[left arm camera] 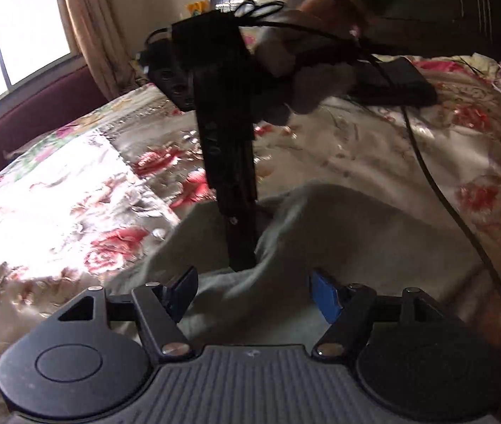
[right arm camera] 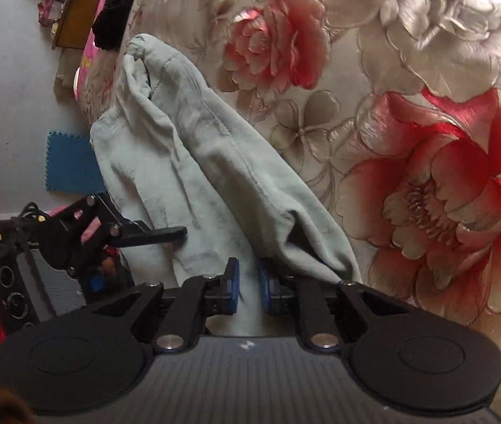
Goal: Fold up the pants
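The pants (right arm camera: 194, 162), pale grey-green, lie on the flowered bedspread (right arm camera: 427, 141); in the right wrist view they run as a long band from the upper left of the frame, where the gathered end sits near the bed edge, down to the lower centre, so the long axis goes diagonal and ends right at the claw. The right gripper (right arm camera: 248, 288) has its blue pads close together with a strip of the cloth between them; I judge it is closed on the near end of the pants, though the contact itself is partly hidden by the fingers. In the same view the left gripper (right arm camera: 165, 235) shows at the lower left of the frame, one dark finger lying over the cloth beside the right one.

In the left wrist view the left gripper (left arm camera: 252, 288) is wide apart, holding nothing; the pants (left arm camera: 339, 233) fill the lower centre directly in front of it, and the cloth rises between the fingers. The right gripper (left arm camera: 240, 258) comes down from the top centre and its tip meets the cloth just above the open fingers.

So both claws are at the same end; the right one already has it, and the left one is nearest to take the neighbouring edge; the far end lies well apart, toward the upper left of the right view.
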